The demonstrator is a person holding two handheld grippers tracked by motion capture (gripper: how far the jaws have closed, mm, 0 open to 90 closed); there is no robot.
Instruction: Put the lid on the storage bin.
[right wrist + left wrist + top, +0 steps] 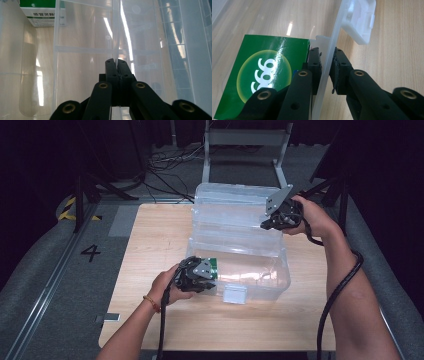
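The high view was soft and low in detail, its table (pixel 150 250) lit from above while the surroundings fell to near black. Pale glare lay on the clear box (pixel 240 245), washing out its walls. In the left gripper view the carton (pixel 262 75) carried a white sheen, and the near jaws were slightly blurred. The right gripper view showed long bright streaks of reflected light on the plastic, with hazy, low-contrast edges.
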